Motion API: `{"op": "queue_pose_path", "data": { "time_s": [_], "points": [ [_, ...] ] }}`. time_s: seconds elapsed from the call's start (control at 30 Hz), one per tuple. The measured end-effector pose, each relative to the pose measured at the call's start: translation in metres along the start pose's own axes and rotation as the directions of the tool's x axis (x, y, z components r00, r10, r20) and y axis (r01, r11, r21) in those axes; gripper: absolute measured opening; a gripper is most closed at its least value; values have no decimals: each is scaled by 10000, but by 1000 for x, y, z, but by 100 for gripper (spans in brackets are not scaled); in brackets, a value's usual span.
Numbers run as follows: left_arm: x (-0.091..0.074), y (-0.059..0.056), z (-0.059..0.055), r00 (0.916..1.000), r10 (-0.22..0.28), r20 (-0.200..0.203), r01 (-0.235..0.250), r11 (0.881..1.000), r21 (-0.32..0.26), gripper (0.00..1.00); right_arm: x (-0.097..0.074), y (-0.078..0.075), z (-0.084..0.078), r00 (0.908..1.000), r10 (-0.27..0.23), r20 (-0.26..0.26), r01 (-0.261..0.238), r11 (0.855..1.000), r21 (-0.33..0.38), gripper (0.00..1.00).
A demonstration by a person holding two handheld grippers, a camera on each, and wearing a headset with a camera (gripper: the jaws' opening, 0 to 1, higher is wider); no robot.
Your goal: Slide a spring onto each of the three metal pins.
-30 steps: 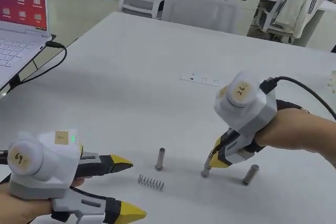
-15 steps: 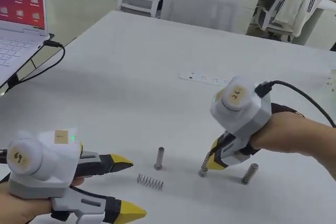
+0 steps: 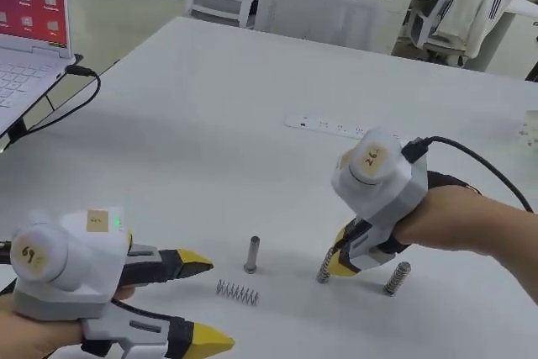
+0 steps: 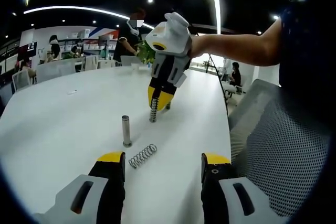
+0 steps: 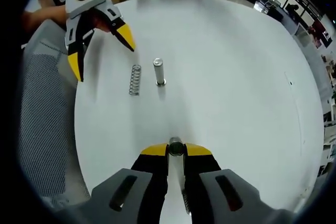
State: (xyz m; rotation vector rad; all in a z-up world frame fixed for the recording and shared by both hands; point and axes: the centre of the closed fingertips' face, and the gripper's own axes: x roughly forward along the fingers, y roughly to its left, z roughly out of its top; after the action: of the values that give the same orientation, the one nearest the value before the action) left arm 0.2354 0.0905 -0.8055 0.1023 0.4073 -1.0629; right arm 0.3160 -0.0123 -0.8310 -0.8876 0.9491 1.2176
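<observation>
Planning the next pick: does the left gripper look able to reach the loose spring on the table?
Likely yes: the left gripper is open and the loose spring lies flat just ahead of its jaws, nothing between.

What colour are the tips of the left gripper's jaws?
Yellow fingertips on the left gripper, black behind them; clearest in the head view.

- Right of the bare pin (image 3: 251, 255), the right gripper (image 3: 340, 262) covers the top of the spring (image 3: 324, 266) it seems to pinch; the inner pin (image 5: 176, 146) is hidden but for its tip;
- nearer than the bare pin, the left gripper (image 3: 220, 302) is cut by the bottom edge;
- far left of it, the laptop (image 3: 29, 31) is cropped by the frame
</observation>
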Motion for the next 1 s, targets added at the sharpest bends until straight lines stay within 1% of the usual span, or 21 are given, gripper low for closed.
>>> {"op": "queue_pose_path", "data": {
  "time_s": [0.2, 0.23, 0.57, 0.83, 1.0],
  "points": [
    [-1, 1, 0, 10000, 39, 3, -39, 10000, -19, 53, 5, 2, -4, 9999, 37, -136, -37, 10000, -47, 8],
    [-1, 1, 0, 10000, 43, 0, -43, 10000, -25, 53, 4, 1, -2, 10000, 56, -44, -56, 10000, -20, 8],
    [-1, 1, 0, 10000, 59, 12, -59, 10000, -20, 53, 3, 1, -2, 10000, 55, -3, -55, 10000, 20, 8],
    [-4, 2, -1, 9999, 111, 37, -111, 9999, -37, 53, 5, 2, -5, 9999, 39, -160, -41, 9999, -122, 9],
    [-5, 2, -1, 9999, 130, 41, -130, 9999, -43, 53, 6, 2, -7, 9999, 43, -141, -43, 10000, -59, 11]
  ]
}}
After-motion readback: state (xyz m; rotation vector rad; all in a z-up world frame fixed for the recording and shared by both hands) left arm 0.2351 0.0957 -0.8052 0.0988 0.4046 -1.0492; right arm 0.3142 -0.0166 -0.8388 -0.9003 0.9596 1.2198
